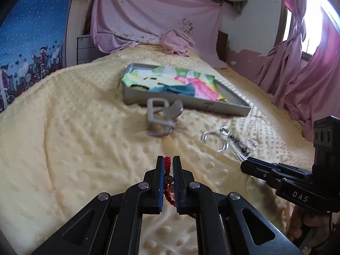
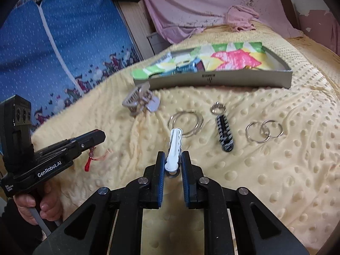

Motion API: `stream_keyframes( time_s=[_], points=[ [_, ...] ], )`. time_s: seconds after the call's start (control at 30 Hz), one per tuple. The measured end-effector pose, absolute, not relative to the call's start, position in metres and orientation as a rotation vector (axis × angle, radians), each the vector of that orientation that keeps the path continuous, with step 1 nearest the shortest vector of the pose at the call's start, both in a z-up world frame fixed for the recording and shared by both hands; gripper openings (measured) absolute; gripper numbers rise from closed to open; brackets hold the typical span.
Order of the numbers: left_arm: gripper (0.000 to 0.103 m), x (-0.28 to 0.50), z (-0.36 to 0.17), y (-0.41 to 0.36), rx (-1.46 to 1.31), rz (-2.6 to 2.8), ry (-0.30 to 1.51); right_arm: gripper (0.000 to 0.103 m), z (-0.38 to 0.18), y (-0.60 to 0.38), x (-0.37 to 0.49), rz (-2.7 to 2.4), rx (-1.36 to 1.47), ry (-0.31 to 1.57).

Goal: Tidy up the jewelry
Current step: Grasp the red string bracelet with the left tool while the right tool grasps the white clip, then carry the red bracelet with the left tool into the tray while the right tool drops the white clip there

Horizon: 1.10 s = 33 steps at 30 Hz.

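- The red beaded bracelet with a woven cord (image 1: pixel 167 182) sits pinched between your left gripper (image 1: pixel 168 161)'s blue pads, its strand running lengthwise along the fingers and trailing back toward the handle.
- The white scalloped plastic hair clip (image 2: pixel 174 148) is clamped at its ring end in your right gripper (image 2: pixel 173 159); its long axis points straight ahead, away from you, over the large thin silver ring (image 2: pixel 185 122).
- The shallow grey cardboard box lid lined with bright patterned paper (image 1: pixel 191 104) lies ahead of both grippers. It sits a little right of the left gripper's line and almost dead ahead of the right one. Neither hand looks clearly nearer; I judge the box the likely drop-off.
- Between grippers and box, on the yellow dotted blanket (image 1: pixel 63 127), lies a grey metal clip cluster (image 1: pixel 162 116), ahead of the left gripper.
- Only the right view shows the black-and-white braided keychain (image 2: pixel 224 131) and the pair of linked silver rings (image 2: pixel 264 131) sharply, ahead and right of that gripper; it also shows the bracelet's red tassel hanging free below the left gripper.
- The left view alone shows the beads between the pads.
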<state>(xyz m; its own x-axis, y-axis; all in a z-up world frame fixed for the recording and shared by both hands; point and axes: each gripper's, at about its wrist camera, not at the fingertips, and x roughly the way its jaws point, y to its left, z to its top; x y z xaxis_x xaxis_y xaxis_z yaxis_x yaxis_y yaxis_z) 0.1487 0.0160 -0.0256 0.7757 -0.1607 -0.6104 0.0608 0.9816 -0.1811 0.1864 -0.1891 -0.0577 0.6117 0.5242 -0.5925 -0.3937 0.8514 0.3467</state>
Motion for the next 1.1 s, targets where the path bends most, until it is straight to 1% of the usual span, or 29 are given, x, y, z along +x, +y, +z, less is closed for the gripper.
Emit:
stream_keyframes(
  time_s=[0.3, 0.57, 0.8, 0.93, 1.1],
  points=[
    [0.008, 0.189, 0.008, -0.012, -0.170, -0.175, 0.619, 0.014, -0.022, -0.219, 0.200, 0.487, 0.211, 0.629],
    [0.008, 0.278, 0.017, -0.041, -0.234, -0.236, 0.610, 0.014, 0.000, -0.263, 0.283, 0.383, 0.201, 0.617],
    [0.008, 0.364, 0.001, -0.065, -0.261, -0.267, 0.679, 0.014, -0.018, -0.276, 0.353, 0.345, 0.215, 0.679],
    [0.008, 0.391, -0.012, -0.072, -0.240, -0.262, 0.742, 0.014, -0.036, -0.272, 0.379, 0.339, 0.187, 0.738],
    [0.008, 0.407, -0.028, -0.075, -0.222, -0.235, 0.811, 0.014, -0.049, -0.265, 0.392, 0.344, 0.160, 0.779]
  ],
)
